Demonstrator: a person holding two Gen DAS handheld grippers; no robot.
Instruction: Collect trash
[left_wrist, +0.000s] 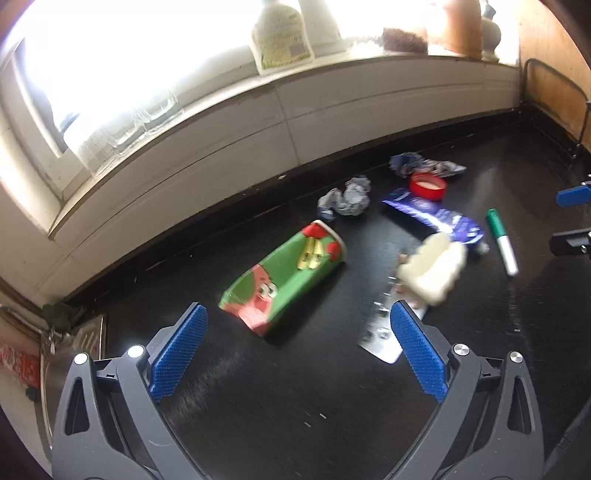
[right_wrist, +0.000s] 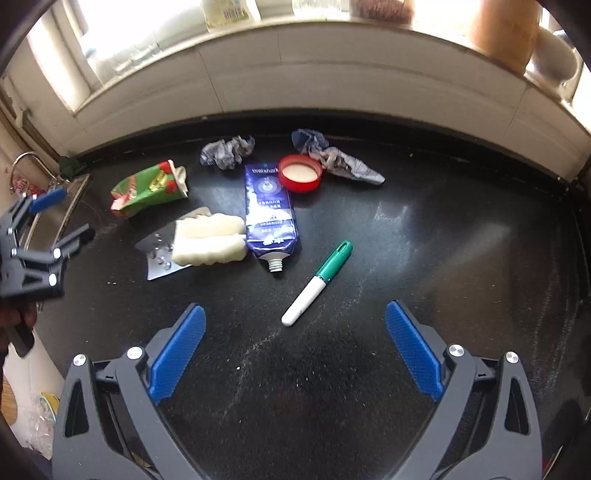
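Both sets of jaws stand spread wide with nothing between them: the left gripper (left_wrist: 297, 345) hangs over the near edge of the black countertop (right_wrist: 443, 229), and the right gripper (right_wrist: 295, 345) does the same further along.

The trash lies scattered ahead of them. Nearest the left gripper is a squashed green and red paper carton (left_wrist: 282, 275), lying on its side. Beside it a pale foam tray (left_wrist: 432, 271) sits on a silver blister pack (left_wrist: 384, 332), and a flattened blue tube with an uncapped nozzle (right_wrist: 269, 210) touches the tray's far end. A red plastic lid (right_wrist: 300, 172) rests at the tube's top, with two crumpled grey paper wads (right_wrist: 227, 151) (right_wrist: 332, 155) behind. A white marker with a green cap (right_wrist: 317, 282) lies alone, closest to the right gripper.

The risks, as I see them: the foam tray is light and overlaps the blister pack, so a careless pinch may drag one and flick the other away. The marker is round (and may not be rubbish at all), so it could roll off. The carton could slip when squeezed. No bin shows in either view.
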